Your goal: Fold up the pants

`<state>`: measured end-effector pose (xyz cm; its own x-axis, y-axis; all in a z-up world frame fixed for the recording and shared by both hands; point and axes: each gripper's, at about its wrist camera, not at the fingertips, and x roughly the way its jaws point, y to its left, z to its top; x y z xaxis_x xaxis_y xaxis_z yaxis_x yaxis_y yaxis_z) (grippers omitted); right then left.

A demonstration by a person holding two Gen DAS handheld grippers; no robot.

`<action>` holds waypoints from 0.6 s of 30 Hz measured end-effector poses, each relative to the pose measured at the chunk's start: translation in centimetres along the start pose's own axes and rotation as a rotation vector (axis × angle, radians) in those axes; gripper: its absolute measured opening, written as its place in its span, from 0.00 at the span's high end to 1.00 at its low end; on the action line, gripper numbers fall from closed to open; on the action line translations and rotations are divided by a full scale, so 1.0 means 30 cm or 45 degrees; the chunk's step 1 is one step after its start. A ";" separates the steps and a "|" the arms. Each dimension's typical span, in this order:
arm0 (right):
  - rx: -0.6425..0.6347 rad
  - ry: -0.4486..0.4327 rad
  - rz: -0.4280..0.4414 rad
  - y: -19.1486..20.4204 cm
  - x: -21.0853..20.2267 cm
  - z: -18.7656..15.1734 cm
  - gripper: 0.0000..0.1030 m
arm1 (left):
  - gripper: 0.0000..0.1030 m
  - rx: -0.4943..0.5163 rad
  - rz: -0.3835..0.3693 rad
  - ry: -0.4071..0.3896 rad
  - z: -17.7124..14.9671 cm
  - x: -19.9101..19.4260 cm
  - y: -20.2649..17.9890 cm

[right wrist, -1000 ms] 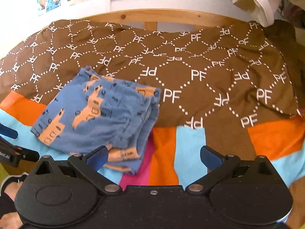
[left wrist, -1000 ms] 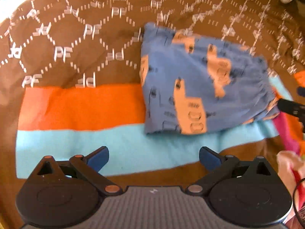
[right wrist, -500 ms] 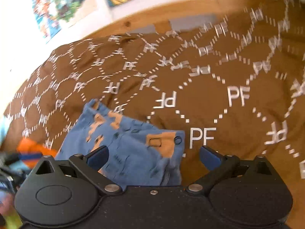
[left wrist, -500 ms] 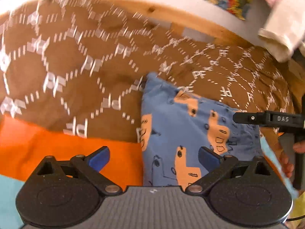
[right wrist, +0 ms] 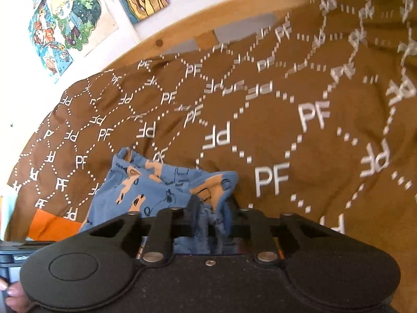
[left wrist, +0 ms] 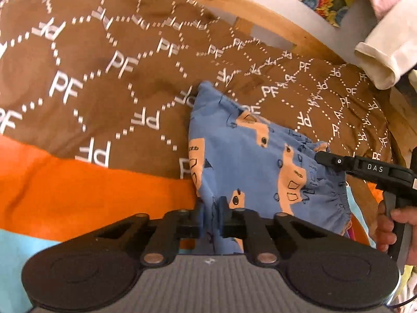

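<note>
The folded blue pants (left wrist: 247,161) with orange vehicle prints lie on a brown "PF" bedspread (left wrist: 104,91). My left gripper (left wrist: 211,208) is closing its jaws on the near left corner of the pants, and cloth is bunched between the pads. In the right wrist view the pants (right wrist: 156,182) are pinched at their near right edge by my right gripper (right wrist: 211,208), whose jaws are also closing with fabric pressed between them. From the left wrist view, a right gripper finger (left wrist: 336,161) lies on the gathered waistband side.
An orange stripe (left wrist: 78,182) and a light blue stripe (left wrist: 15,255) cross the bedspread near me. A wooden bed frame (left wrist: 273,18) runs behind it. A cream garment (left wrist: 385,60) hangs at the right. Pictures (right wrist: 70,18) hang on the wall. A hand (left wrist: 396,216) holds the right gripper.
Both grippers moved forward onto the pants and went from wide open to pinching the fabric at opposite edges. The cloth now puckers up between each pair of pads.
</note>
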<state>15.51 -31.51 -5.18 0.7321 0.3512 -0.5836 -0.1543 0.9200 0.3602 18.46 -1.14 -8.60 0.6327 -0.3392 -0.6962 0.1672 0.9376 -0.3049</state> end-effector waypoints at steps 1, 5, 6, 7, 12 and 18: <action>-0.027 -0.016 -0.011 0.010 -0.007 0.003 0.85 | 0.93 0.014 0.006 -0.017 0.001 -0.007 -0.009; -0.150 -0.061 -0.050 0.067 -0.042 0.008 0.88 | 0.94 0.038 0.013 -0.075 0.000 -0.037 -0.031; -0.172 -0.073 -0.054 0.078 -0.052 0.009 0.89 | 0.94 0.043 0.013 -0.094 -0.001 -0.046 -0.035; -0.198 -0.092 -0.059 0.094 -0.065 0.011 0.89 | 0.95 0.048 0.011 -0.113 0.002 -0.058 -0.039; -0.358 -0.213 -0.077 0.179 -0.128 0.046 0.90 | 0.95 0.093 -0.019 -0.266 0.025 -0.122 -0.072; -0.479 -0.325 -0.080 0.238 -0.181 0.129 0.90 | 0.95 0.230 -0.005 -0.373 0.049 -0.137 -0.138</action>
<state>13.00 -27.51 3.37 0.8805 0.2818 -0.3812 -0.2998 0.9539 0.0127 16.28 -3.52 -3.50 0.8179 -0.3309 -0.4707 0.2845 0.9437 -0.1689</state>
